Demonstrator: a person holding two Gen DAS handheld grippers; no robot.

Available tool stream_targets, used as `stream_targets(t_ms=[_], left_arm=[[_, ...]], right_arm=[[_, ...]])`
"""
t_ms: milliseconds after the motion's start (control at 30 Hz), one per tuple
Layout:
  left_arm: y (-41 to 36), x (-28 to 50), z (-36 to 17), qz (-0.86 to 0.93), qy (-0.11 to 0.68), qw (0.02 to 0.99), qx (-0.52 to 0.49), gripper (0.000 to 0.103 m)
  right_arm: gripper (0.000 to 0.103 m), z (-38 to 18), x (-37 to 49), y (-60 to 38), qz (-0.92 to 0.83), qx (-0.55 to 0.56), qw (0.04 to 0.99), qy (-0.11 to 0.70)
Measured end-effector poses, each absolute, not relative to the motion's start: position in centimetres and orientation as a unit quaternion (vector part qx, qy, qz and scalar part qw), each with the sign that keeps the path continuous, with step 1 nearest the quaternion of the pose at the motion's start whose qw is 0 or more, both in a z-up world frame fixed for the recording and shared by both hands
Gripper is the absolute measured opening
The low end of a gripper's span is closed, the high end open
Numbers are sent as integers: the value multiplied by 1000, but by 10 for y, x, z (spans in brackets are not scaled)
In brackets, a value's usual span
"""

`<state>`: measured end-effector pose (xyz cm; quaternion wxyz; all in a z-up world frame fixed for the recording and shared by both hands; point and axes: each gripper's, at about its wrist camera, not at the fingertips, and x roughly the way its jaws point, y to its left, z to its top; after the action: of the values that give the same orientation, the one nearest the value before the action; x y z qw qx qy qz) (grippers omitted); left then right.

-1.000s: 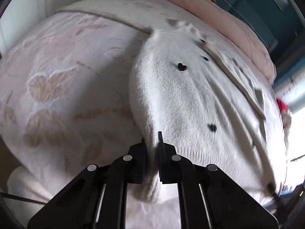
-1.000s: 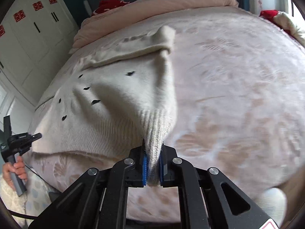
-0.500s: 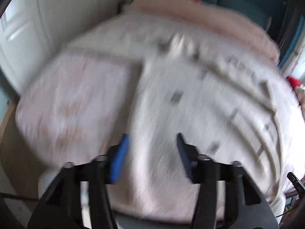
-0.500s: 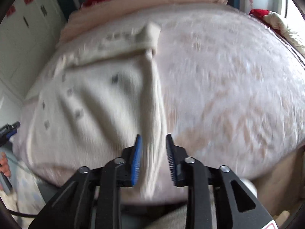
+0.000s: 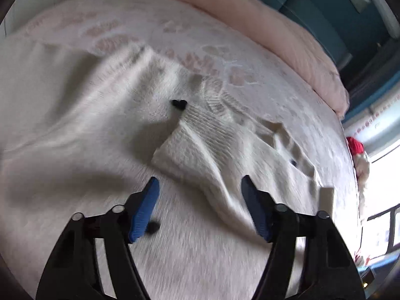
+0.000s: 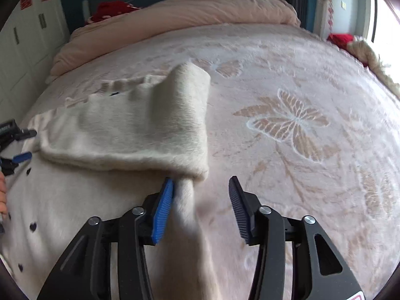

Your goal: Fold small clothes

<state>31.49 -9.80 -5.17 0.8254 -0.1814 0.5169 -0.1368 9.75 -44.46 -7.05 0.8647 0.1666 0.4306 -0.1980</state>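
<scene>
A cream knit sweater with small black hearts (image 5: 82, 135) lies spread on the bed. In the left wrist view a sleeve with a ribbed cuff (image 5: 200, 145) lies folded across the body. My left gripper (image 5: 200, 187) is open just above the sweater, the sleeve between its jaws but not gripped. In the right wrist view the sweater (image 6: 75, 200) has a sleeve (image 6: 140, 125) folded over its body. My right gripper (image 6: 201, 185) is open at the sweater's right edge, its left pad (image 6: 162, 212) touching the fabric. The left gripper (image 6: 17, 145) shows at the far left.
The bed is covered by a pink blanket with butterfly patterns (image 6: 295, 125). A rolled pink duvet (image 6: 175, 12) lies at the head of the bed. White cabinets (image 6: 22, 37) stand to the left. A red and cream item (image 6: 355, 47) lies by the window side.
Both grippers were shut on the sweater's edges one second ago. Both have let go and opened wide. A sleeve now lies folded over the sweater's body.
</scene>
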Motion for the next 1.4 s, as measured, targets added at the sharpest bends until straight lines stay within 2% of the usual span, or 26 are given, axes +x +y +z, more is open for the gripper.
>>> stream_targets(t_ms=[33, 67, 100, 133, 300, 400, 433, 467, 533, 667, 700, 733, 767, 900, 1000, 1033, 1100, 1200, 1300, 1400], left_arm=[[-100, 323, -62, -132, 526, 819, -188, 47], [-98, 327, -67, -127, 529, 816, -194, 31], [-98, 328, -69, -125, 523, 819, -198, 11], [-98, 329, -65, -135, 512, 824, -201, 10], [-78, 298, -27, -158, 430, 869, -188, 9], [-64, 291, -59, -112, 464, 861, -174, 10], [-64, 291, -68, -108, 476, 855, -172, 10], [-64, 290, -73, -111, 470, 859, -170, 10], [-71, 285, -66, -117, 456, 871, -138, 10], [-74, 288, -65, -117, 464, 867, -137, 12], [-75, 290, -66, -115, 465, 867, -138, 13], [-77, 290, -67, -113, 464, 868, -135, 13], [-76, 292, -66, -111, 463, 869, -131, 13], [-73, 286, -62, -113, 464, 871, -119, 17], [-58, 281, -55, -137, 471, 863, -125, 26], [-46, 279, -49, -143, 467, 862, -138, 28], [-9, 275, -35, -139, 450, 865, -174, 42], [54, 279, -20, -97, 426, 872, -220, 55], [138, 295, -14, -15, 407, 877, -255, 62], [230, 327, -22, 84, 407, 864, -284, 65]], right_arm=[[48, -73, 104, -449, -193, 179, 864, 430], [45, -75, 110, -450, -187, 183, 864, 431], [33, -77, 116, -449, -182, 181, 865, 431], [12, -73, 123, -449, -165, 181, 872, 424], [12, -34, 115, -437, -171, 131, 907, 363], [14, -80, 129, -448, -169, 137, 866, 450], [15, -84, 126, -451, -166, 155, 865, 448], [20, -78, 119, -452, -165, 168, 869, 435], [23, -58, 107, -448, -171, 164, 874, 424], [24, -18, 81, -438, -168, 191, 895, 367], [21, -15, 85, -435, -156, 202, 896, 363], [8, -15, 99, -430, -130, 205, 897, 370], [2, -19, 110, -426, -118, 202, 895, 380], [0, -76, 154, -428, -143, 182, 856, 463], [0, -78, 147, -430, -154, 198, 855, 454], [0, -68, 143, -424, -162, 191, 857, 451], [5, -47, 132, -402, -159, 159, 872, 435], [8, -28, 116, -366, -138, 130, 886, 422], [9, -27, 104, -332, -109, 127, 889, 426], [10, -30, 87, -307, -88, 123, 885, 440]])
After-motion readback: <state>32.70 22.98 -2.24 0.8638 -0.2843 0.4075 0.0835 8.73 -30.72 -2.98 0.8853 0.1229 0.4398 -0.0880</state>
